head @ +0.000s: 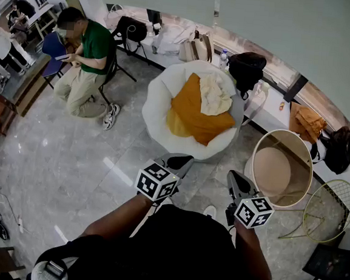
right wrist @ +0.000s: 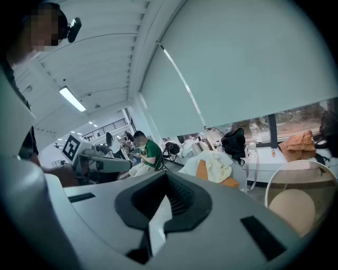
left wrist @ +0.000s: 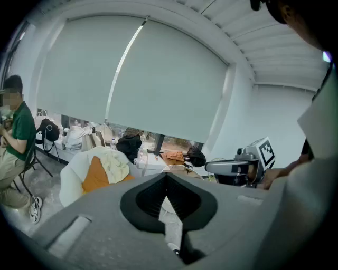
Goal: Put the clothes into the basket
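An orange cloth [head: 193, 110] and a cream cloth [head: 215, 94] lie piled in a white round chair [head: 157, 98] ahead of me. The round tan basket [head: 273, 169] stands on the floor to the chair's right, with nothing in it. My left gripper [head: 176, 164] is held low in front of my body, short of the chair, jaws shut and holding nothing. My right gripper [head: 237, 183] hovers beside it, nearer the basket, also shut with nothing held. The left gripper view shows the orange cloth [left wrist: 94, 176] and cream cloth [left wrist: 113, 164] past the left gripper [left wrist: 168, 182]. Beyond the right gripper [right wrist: 168, 179], the right gripper view shows the basket [right wrist: 296, 205].
A person in a green shirt [head: 87, 61] sits at the far left. A window ledge [head: 275, 111] behind the chair carries bags, a black bag [head: 247, 66] and another orange cloth [head: 307, 120]. A wire chair [head: 330, 208] stands right of the basket.
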A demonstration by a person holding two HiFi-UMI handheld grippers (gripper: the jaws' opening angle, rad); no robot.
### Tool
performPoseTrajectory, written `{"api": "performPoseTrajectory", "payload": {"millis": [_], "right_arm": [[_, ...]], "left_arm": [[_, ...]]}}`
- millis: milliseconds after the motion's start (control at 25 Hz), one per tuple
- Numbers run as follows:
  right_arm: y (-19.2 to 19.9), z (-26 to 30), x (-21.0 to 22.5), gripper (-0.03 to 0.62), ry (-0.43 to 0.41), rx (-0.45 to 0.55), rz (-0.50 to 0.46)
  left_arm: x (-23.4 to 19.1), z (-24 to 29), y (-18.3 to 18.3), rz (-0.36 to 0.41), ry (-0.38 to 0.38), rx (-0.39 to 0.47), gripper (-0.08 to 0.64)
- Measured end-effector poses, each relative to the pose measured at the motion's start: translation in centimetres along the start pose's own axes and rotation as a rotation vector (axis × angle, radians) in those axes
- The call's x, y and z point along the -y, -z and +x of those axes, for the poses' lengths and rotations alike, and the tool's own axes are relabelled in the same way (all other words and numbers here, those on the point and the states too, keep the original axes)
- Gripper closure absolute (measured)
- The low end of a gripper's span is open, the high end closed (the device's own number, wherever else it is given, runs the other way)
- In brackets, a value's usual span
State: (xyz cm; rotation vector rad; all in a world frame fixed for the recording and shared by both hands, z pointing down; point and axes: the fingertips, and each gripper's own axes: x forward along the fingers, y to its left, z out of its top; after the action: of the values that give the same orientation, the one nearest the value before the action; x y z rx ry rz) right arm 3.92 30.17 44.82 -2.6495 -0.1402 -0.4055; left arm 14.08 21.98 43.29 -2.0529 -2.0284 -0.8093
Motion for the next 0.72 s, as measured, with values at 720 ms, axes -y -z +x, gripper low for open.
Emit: {"api": "performPoseTrajectory", "payload": {"millis": [720], "right_arm": [[0.08, -0.67, 0.3, 0.578, -0.034, 0.007, 0.02]], "left_arm": [[1.08, 0.67, -0.03, 0.014, -0.009, 0.002, 0.558]]}}
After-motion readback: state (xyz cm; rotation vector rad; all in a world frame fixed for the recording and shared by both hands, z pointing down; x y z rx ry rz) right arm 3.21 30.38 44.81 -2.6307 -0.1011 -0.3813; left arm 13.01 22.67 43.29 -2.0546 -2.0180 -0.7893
